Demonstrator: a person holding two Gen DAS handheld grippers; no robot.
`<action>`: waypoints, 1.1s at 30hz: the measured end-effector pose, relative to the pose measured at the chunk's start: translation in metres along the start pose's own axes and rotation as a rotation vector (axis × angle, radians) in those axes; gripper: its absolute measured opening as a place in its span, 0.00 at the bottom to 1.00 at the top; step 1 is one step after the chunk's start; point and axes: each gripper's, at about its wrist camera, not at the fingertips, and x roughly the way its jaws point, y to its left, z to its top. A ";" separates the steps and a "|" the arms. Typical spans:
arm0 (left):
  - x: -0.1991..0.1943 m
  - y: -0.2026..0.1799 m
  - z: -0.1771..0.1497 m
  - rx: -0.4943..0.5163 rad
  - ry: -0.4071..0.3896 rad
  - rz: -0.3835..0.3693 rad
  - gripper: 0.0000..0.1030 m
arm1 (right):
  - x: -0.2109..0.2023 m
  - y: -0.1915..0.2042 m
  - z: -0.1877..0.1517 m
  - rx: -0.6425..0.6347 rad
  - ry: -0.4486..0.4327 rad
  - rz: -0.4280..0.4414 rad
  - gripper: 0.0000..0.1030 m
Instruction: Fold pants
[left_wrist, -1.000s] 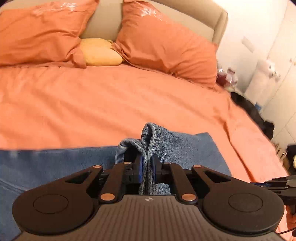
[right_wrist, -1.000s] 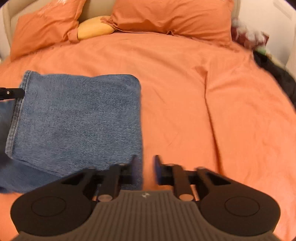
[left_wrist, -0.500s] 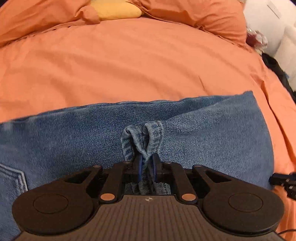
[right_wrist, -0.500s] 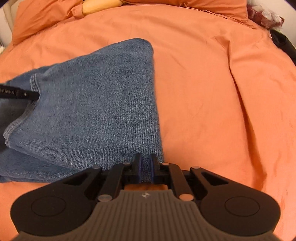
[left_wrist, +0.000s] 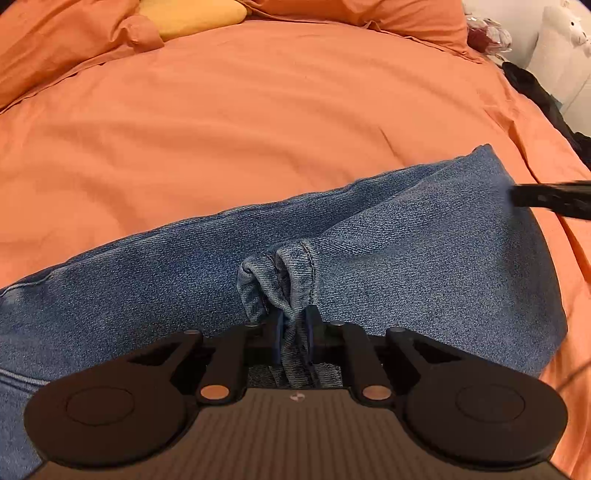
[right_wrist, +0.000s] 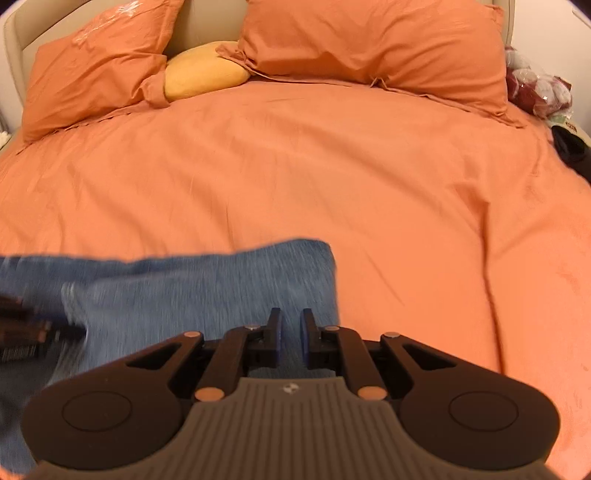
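Pinching the bunched hem of the jeans (left_wrist: 369, 266) with my left gripper (left_wrist: 294, 321); right gripper (right_wrist: 290, 325) narrowly parted (apparently empty). Next: lay hem flat, release.

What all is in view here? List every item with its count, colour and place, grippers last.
jeans: one pair, blue, folded over on the bed's near part
bedspread: one, orange, covering the bed
pillows: two, orange, against the headboard
cushion: one, yellow, between the pillows
headboard: one, beige, behind the pillows
dark clothing: black, off the bed's right edge
left gripper: one, black, shut on a bunched hem of the jeans
right gripper: one, black, fingers slightly apart over the jeans' edge, holding nothing
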 end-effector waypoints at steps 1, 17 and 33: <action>0.001 0.001 0.000 0.003 -0.002 -0.006 0.14 | 0.012 0.002 0.001 -0.003 0.025 -0.016 0.05; -0.034 0.029 -0.017 -0.053 0.003 -0.012 0.31 | 0.008 0.031 -0.016 -0.133 0.021 -0.130 0.22; -0.171 0.185 -0.123 -0.187 -0.017 0.162 0.61 | -0.072 0.143 -0.097 -0.743 0.042 0.189 0.33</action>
